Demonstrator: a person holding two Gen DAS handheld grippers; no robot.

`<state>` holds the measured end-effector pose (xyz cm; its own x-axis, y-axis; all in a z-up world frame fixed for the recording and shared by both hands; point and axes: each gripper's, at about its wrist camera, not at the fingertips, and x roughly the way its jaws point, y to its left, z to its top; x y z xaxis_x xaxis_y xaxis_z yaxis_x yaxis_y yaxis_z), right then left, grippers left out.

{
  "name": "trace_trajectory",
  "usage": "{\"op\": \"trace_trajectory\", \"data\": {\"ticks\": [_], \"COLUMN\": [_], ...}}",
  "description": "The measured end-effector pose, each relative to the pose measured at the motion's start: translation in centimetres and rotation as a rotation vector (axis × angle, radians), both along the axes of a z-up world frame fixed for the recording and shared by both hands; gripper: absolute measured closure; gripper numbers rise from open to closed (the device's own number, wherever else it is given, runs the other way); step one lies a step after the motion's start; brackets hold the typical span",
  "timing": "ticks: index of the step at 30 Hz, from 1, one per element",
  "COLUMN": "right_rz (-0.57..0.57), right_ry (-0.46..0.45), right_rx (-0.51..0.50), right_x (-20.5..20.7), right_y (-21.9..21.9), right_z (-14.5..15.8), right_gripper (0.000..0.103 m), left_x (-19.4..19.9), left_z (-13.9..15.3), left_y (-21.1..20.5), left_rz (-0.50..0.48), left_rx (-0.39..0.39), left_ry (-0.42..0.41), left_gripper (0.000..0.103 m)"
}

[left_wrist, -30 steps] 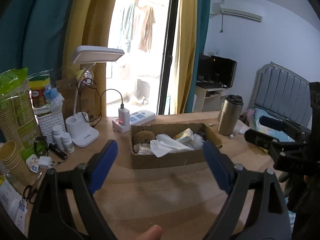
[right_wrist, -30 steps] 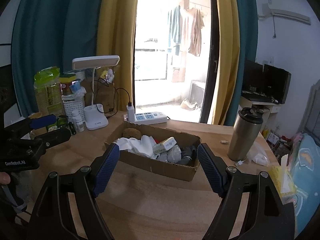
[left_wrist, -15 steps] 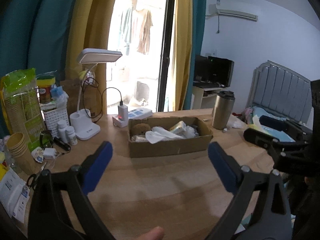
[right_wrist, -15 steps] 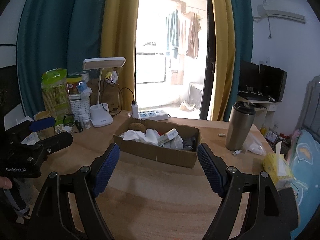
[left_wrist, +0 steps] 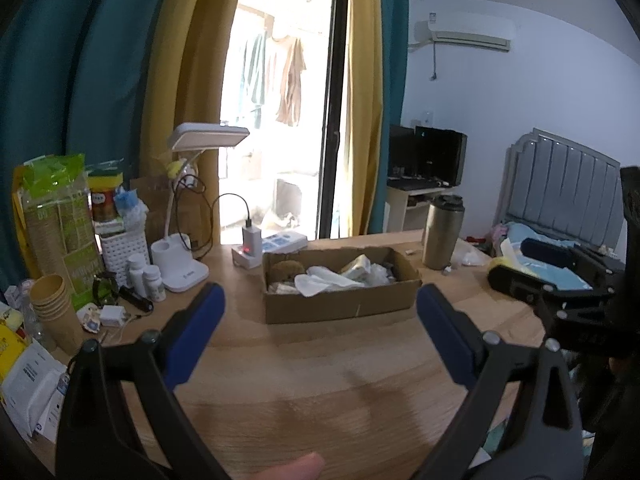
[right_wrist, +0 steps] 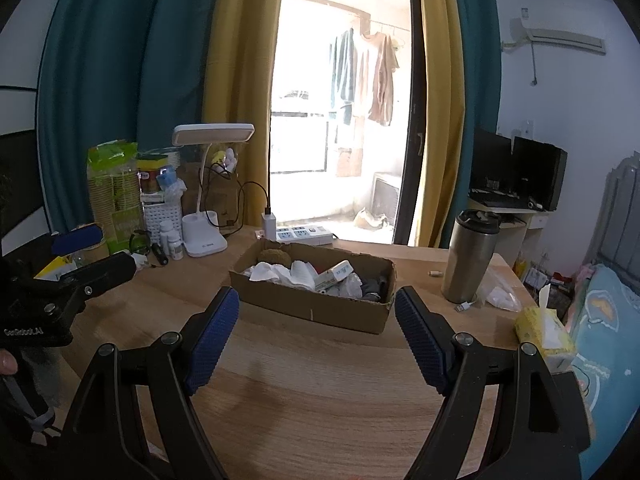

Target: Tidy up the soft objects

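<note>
A cardboard box (left_wrist: pixel 340 304) (right_wrist: pixel 316 308) stands on the wooden table. It holds soft things: a white cloth (left_wrist: pixel 320 282) (right_wrist: pixel 280 274), a brown sponge (left_wrist: pixel 286 270) (right_wrist: pixel 273 257), a tissue pack (right_wrist: pixel 334 275) and dark items at its right end. My left gripper (left_wrist: pixel 320 332) is open and empty, well short of the box. My right gripper (right_wrist: pixel 316 336) is open and empty, just in front of the box. Each gripper shows at the edge of the other's view.
A steel tumbler (left_wrist: pixel 442 232) (right_wrist: pixel 472 256) stands right of the box. A white desk lamp (left_wrist: pixel 180 264), power strip (right_wrist: pixel 304 234), pill bottles, paper cups (left_wrist: pixel 52 308) and snack bags crowd the left. A yellow tissue pack (right_wrist: pixel 544 332) lies at the right edge.
Both grippers have pulled back and risen from the box, which now looks smaller and farther. Both stay open and empty.
</note>
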<state>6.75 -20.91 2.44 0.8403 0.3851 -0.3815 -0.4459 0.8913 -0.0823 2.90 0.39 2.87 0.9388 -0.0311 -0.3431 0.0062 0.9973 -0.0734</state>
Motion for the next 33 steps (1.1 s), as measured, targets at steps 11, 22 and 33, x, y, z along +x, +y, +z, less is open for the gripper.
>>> {"op": "trace_trajectory", "data": {"ticks": [11,22,33], "right_rz": [-0.001,-0.001,0.001], "right_ry": [0.001,0.001,0.001], "right_rx": [0.003,0.003,-0.001], "right_x": [-0.09,-0.09,-0.26], "right_y": [-0.12,-0.14,-0.18], "right_z": [-0.01,-0.02,-0.36], "right_gripper": [0.020,0.020,0.020], "left_x": [-0.06,0.06,-0.03], "left_z": [0.19,0.13,0.17], "left_y": [0.10,-0.43,-0.37], "left_rz": [-0.006,-0.018,-0.014], "left_rx": [-0.009,0.005,0.001], "left_ry": [0.003,0.003,0.000], "left_gripper": [0.005,0.005,0.005]}}
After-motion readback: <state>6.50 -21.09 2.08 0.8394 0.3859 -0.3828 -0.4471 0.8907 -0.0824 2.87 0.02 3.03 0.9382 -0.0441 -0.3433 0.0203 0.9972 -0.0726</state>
